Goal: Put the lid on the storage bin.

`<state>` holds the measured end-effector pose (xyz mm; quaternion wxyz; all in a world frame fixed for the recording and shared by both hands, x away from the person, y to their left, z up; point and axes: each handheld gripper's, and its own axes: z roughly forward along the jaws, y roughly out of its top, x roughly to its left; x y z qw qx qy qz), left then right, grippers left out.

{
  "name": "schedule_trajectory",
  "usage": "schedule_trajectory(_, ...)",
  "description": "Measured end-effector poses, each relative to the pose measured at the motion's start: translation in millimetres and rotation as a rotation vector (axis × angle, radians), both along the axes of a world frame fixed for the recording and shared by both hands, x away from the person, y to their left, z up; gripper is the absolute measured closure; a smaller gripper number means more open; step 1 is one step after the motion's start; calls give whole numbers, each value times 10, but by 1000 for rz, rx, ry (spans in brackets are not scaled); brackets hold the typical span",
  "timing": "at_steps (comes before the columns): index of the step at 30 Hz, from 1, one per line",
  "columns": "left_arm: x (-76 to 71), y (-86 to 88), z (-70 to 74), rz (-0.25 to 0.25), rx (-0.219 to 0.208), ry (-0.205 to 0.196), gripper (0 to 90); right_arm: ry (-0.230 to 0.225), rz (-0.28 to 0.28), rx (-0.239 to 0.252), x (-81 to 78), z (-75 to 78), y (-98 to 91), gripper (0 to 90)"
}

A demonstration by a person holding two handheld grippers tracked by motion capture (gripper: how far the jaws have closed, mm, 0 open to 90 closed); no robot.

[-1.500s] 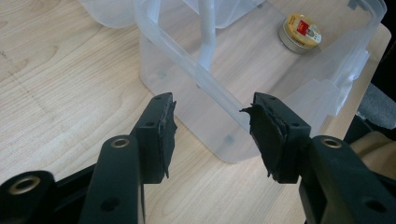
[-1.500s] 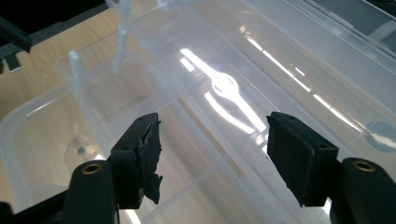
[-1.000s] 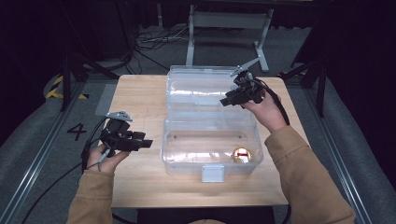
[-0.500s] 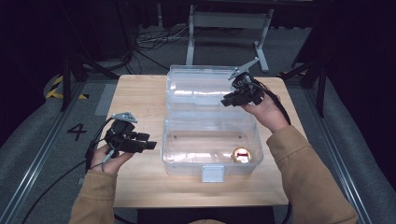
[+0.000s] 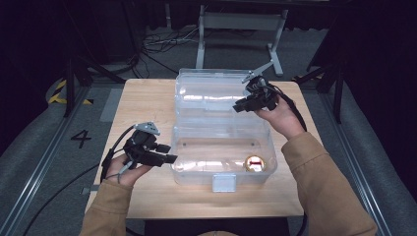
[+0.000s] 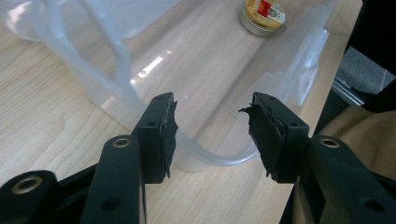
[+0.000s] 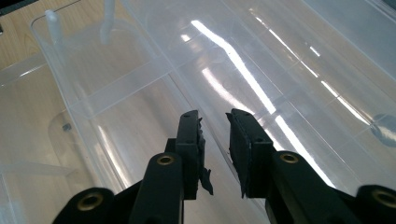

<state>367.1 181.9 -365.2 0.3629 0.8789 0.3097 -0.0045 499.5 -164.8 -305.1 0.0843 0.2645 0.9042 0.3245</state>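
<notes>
From above, the right gripper sat at the box lid. Its own view showed the jaws closing on the lid's edge, a gap left. The left gripper stood open.

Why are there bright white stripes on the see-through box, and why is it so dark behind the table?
In the right gripper view, the stripes are glare, lamps reflecting off the clear lid; in the left gripper view, a smaller glint shines on the clear box; in the high view, light falls on the table while the room around stays unlit.
</notes>
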Motion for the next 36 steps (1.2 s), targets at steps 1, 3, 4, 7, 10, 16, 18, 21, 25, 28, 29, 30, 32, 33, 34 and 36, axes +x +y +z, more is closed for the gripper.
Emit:
schedule_trajectory(1, 0, 0, 0, 0, 0, 0, 510, 0, 0, 0, 0, 0, 0, 743)
schedule_trajectory(3, -10, -64, -12, -18, 9, 3, 510, 0, -1, 2, -1, -1, 0, 743)
schedule_trajectory(4, -13, -97, -21, -29, 13, 3, 510, 3, -2, 3, -1, 0, -1, 743)
schedule_trajectory(7, -17, -166, -46, -54, 24, 9, 509, 3, -1, 5, 2, -1, -4, 743)
schedule_trajectory(10, -24, -241, -80, -80, 44, 16, 510, 0, 2, 8, 4, -4, -5, 743)
schedule_trajectory(16, -38, -364, -136, -120, 77, 23, 513, 4, -1, 20, 2, -10, -15, 743)
schedule_trajectory(18, -46, -403, -157, -136, 86, 29, 516, 5, -1, 22, 2, -11, -15, 743)
schedule_trajectory(21, -67, -470, -182, -168, 109, 33, 529, 4, -3, 23, -1, -12, -16, 743)
schedule_trajectory(25, -74, -539, -228, -191, 148, 45, 547, 7, -5, 27, -3, -14, -20, 742)
schedule_trajectory(28, -60, -557, -246, -189, 165, 53, 535, 7, -5, 28, -4, -14, -21, 742)
schedule_trajectory(29, -60, -563, -256, -189, 160, 58, 536, 6, -5, 29, -4, -15, -21, 742)
schedule_trajectory(30, -61, -566, -260, -195, 162, 65, 543, 6, -5, 29, -5, -15, -22, 742)
schedule_trajectory(32, -65, -580, -271, -213, 170, 73, 610, 7, -4, 31, -5, -16, -24, 742)
schedule_trajectory(33, -69, -591, -279, -217, 173, 77, 643, 8, -4, 32, -5, -16, -25, 742)
schedule_trajectory(34, -70, -598, -284, -221, 176, 85, 676, 9, -4, 32, -5, -15, -25, 743)
schedule_trajectory(36, -66, -615, -299, -226, 189, 90, 728, 12, -7, 35, -8, -14, -23, 743)
